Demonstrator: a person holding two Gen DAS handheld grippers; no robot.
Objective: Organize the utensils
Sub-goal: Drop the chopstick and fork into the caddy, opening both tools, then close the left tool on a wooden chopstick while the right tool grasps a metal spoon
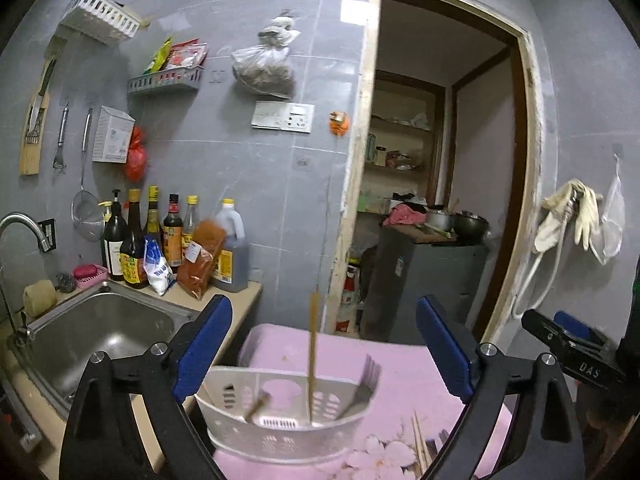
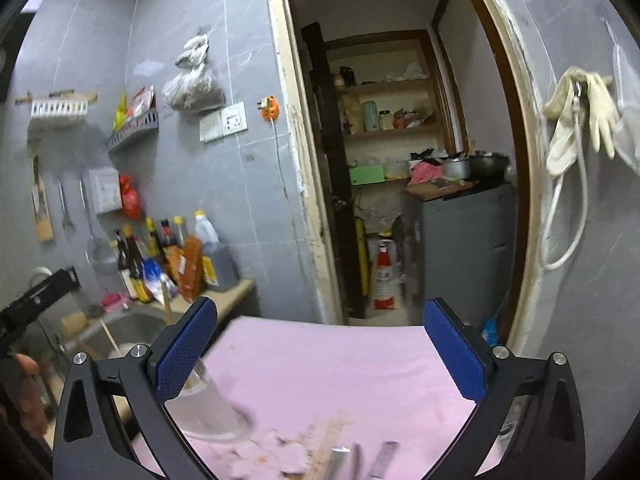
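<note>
- Spreading across the lower middle of both views: pink flowered surface (image 1: 404,364), bare at its far side, kitchen sink (image 1: 100,332) off at 9 o'clock.
- Standing on that pink surface at 6 o'clock in the left wrist view: white slotted utensil basket (image 1: 280,428), tilted and blurred.
- Wide open, nothing between the blue pads: left gripper (image 1: 322,354), framing the basket from above without touching it.
- Likewise spread wide and empty: right gripper (image 2: 320,354), over the pink surface; basket only a pale blur by its left finger.
- Poking up out of the basket, near upright: wooden chopstick (image 1: 312,356); leaning at the basket's 3 o'clock wall, tines up: metal fork (image 1: 366,376); lying low at the basket's 9 o'clock side: second wooden stick (image 1: 256,404).
- Resting loose on the surface at 5 o'clock from the basket: more chopsticks (image 1: 420,440).
- Blurred at 6 o'clock in the right wrist view: metal utensil handles (image 2: 360,460), kind not tellable.
</note>
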